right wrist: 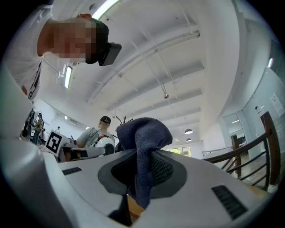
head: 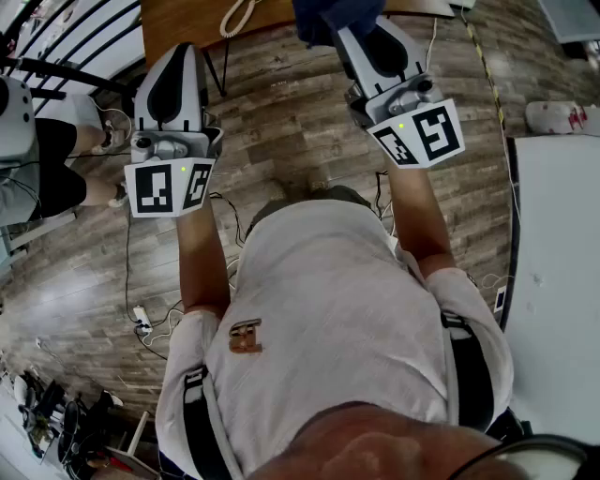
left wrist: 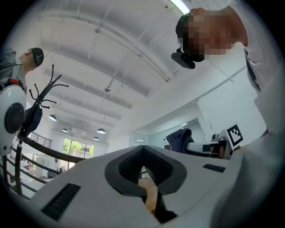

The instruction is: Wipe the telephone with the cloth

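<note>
Closest to the head camera, at the bottom of its frame, is the person's grey T-shirt [head: 328, 309] with black straps over the shoulders. Two bare forearms reach up the frame from it.

The left gripper [head: 182, 49], white with black pads, sits at upper left. Its marker cube [head: 169, 186] faces the camera. In the left gripper view the left gripper [left wrist: 144, 153] is clenched, the ribbed pads [left wrist: 132, 164] meeting at the tips with nothing between them.

The right gripper [head: 356, 36] is at upper centre of the head view, its marker cube [head: 420, 133] turned a little to the right. It is grasping the dark blue cloth [head: 330, 17], which bunches over the jaw tips at the top edge of the frame. In the right gripper view the right gripper [right wrist: 139, 165] pinches a fold of the dark blue cloth [right wrist: 144, 142], and the rest of the cloth bulges above the pads.

Beyond the grippers, a brown wooden bench [head: 183, 21] runs along the top edge of the head view. A cream coiled cord [head: 238, 17] lies on it, and the telephone's body is outside the frame. A white bench [head: 562, 281] fills the right side. Below is a grey-brown plank floor [head: 281, 141] with white cables [head: 142, 321] at lower left.

Farther off, a seated person in black shorts [head: 42, 173] is at the left edge. The right gripper view shows a person in a dark cap [right wrist: 100, 130] at centre left, under a white ceiling.
</note>
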Motion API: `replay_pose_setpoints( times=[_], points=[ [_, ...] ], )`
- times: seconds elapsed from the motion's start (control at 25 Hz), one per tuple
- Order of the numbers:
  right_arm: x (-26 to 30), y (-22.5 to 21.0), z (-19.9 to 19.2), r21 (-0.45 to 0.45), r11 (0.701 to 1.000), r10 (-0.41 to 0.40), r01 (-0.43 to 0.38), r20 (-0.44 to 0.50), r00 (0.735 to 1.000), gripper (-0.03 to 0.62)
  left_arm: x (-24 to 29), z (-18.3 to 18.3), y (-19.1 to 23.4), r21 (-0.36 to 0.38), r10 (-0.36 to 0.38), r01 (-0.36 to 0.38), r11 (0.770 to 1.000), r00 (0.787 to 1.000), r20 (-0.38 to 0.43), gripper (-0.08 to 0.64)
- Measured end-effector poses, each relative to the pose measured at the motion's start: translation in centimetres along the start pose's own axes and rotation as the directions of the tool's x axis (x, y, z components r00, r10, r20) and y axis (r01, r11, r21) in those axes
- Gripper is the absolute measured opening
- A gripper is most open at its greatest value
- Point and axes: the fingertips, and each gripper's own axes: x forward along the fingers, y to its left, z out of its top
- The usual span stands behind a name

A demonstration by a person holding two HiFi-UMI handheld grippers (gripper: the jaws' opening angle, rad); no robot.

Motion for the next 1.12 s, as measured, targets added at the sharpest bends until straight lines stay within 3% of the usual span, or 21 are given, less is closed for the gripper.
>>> replay_pose_setpoints(
  times=[0.76, 1.12],
  points=[
    [-1.5, -4.0, -0.8, 0.043, 0.999, 0.005, -0.005, -0.002, 1.0, 0.078, 2.6, -1.9, -2.1, 0.025, 0.04, -0.039, 0.999, 0.999, -0.038, 0.018],
    [-3.8, -7.8, -0.1, 0.054, 0.998, 0.034, -0.035, 0.011, 0.999, 0.078, 5.5, -1.7, -5.9, 0.067, 0.071, -0.069, 0.995, 0.997, -0.034, 0.018]
  ],
)
